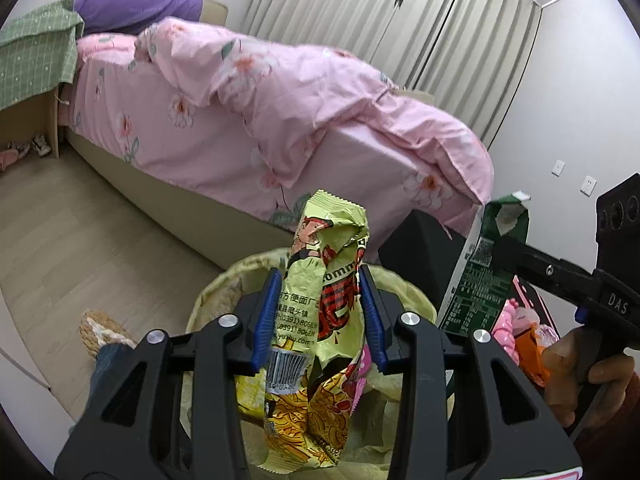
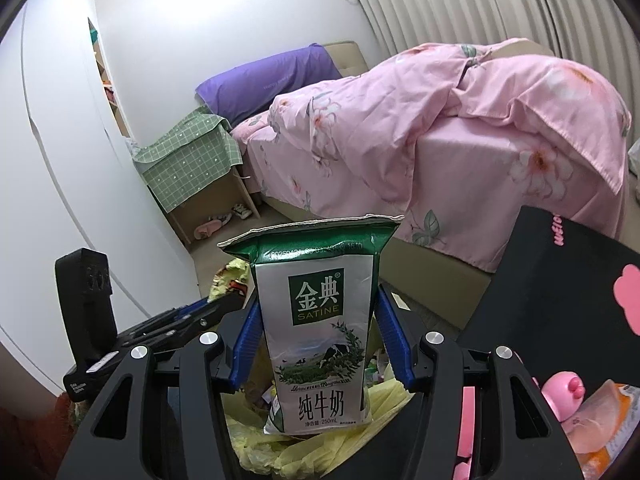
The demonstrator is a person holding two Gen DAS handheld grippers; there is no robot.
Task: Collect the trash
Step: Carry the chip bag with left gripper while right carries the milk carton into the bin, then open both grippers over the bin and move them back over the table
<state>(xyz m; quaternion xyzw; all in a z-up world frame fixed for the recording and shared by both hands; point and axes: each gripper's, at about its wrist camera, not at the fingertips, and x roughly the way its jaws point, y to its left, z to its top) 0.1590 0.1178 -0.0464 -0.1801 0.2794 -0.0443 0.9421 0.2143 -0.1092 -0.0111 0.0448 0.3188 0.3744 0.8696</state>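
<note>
Bedroom floor beside the pink-covered bed carried a bin lined with a yellow bag, evidently set there to receive the rubbish. Directly above its mouth, the left gripper was clamped on a crumpled noodle wrapper standing upright between its blue pads. Just beside it, the right gripper was clamped on an upright milk carton, both items judged positioned for dropping in.

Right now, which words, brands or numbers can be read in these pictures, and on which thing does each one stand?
"金典 SATINE", "纯牛奶", "250mL": milk carton, in the right gripper.
"DAS": right gripper's body, left wrist view.
"(0391) 806": noodle wrapper, in the left gripper; other print too crumpled.
Carton's date stamp and back panel: too small.
Black bag: pink lettering unreadable.
</note>
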